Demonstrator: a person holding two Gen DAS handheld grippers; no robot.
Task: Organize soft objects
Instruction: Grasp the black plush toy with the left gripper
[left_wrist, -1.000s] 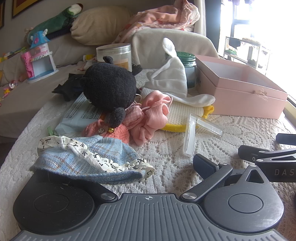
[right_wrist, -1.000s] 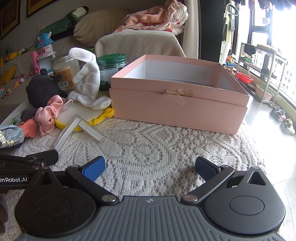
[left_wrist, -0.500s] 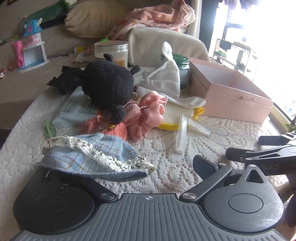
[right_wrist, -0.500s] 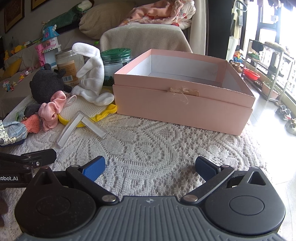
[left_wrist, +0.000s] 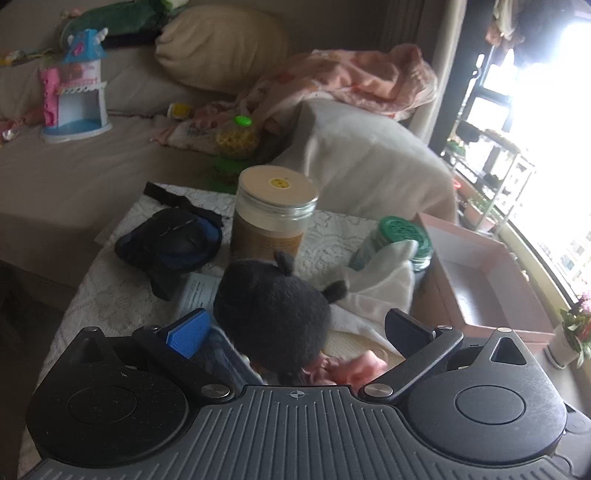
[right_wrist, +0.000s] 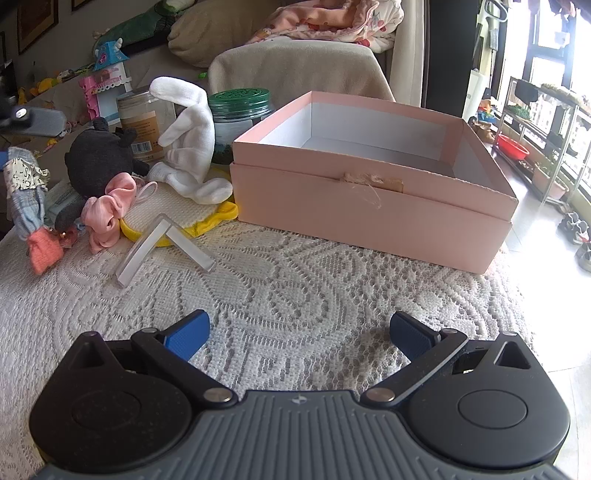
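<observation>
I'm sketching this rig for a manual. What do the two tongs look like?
Both look alike: the left tongs and right tongs have a ribbed grey body with a small crosshair mark, two black round housings, black linkage arms with silver pivot pins, and textured blue finger pads. No cables show.

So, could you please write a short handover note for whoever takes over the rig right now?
Left gripper: open, above the black plush, holding nothing that I can see.
Right gripper: open, empty, low over the lace tablecloth.
Pink box: open, nothing visible inside.
Black plush, pink scrunchie and white plush lie left of the box; a blue plaid cloth hangs at the far left, support unclear.
Done: nothing boxed. Left: all soft items, probably into the box.
</observation>
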